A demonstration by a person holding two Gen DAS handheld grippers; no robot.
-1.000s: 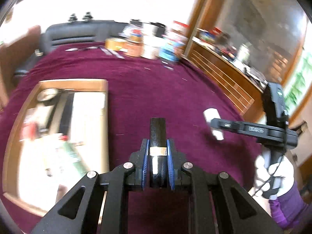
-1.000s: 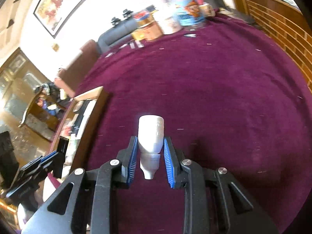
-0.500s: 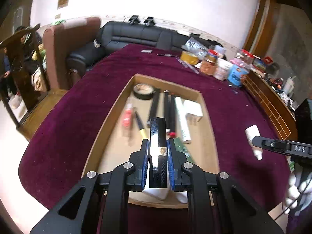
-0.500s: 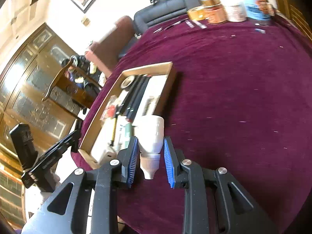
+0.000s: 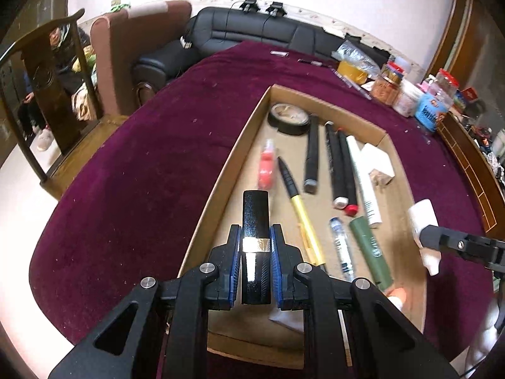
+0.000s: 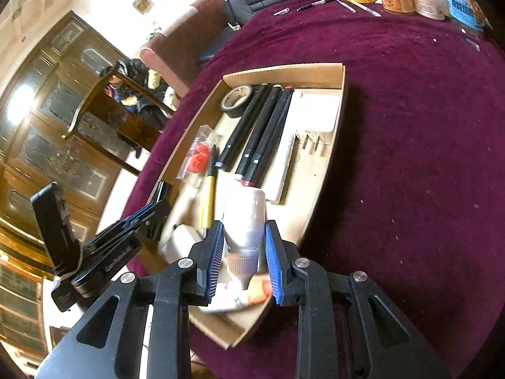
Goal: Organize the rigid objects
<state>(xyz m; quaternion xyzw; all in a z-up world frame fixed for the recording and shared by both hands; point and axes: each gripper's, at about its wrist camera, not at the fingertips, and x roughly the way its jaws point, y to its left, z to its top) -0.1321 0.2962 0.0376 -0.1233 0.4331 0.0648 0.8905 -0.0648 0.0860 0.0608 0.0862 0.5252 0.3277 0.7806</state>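
A: Left wrist view first. What does the left gripper (image 5: 255,265) have?

B: Its jaws are clamped on a black stick with a silver band (image 5: 255,246), long axis pointing straight out along the fingers. It hangs above the near left part of the cardboard tray (image 5: 221,186), close to the left wall.

A: What lies under it?

B: Just to its right, a yellow-and-black pen (image 5: 300,208) lies lengthwise; farther off are a red packet (image 5: 267,167), black markers (image 5: 339,170), a roll of black tape (image 5: 288,118) at the far end, and a green tube (image 5: 371,246) near right. The floor between the wall and the pen looks bare, so I'd judge that strip the likely drop spot, stick laid parallel to the pen.

A: And the right wrist view?

B: The right gripper (image 6: 244,259) is closed on a white squeeze bottle (image 6: 246,224), nozzle toward the camera, base pointing away. It hangs over the tray's near end. Below it are a white item and something orange, blurred.

A: Anything in the way?

B: The left gripper (image 6: 151,218) is just to its left over the same near end. Both hands crowd that corner; I'd guess one should release first. The maroon cloth (image 6: 410,158) to the right is bare.
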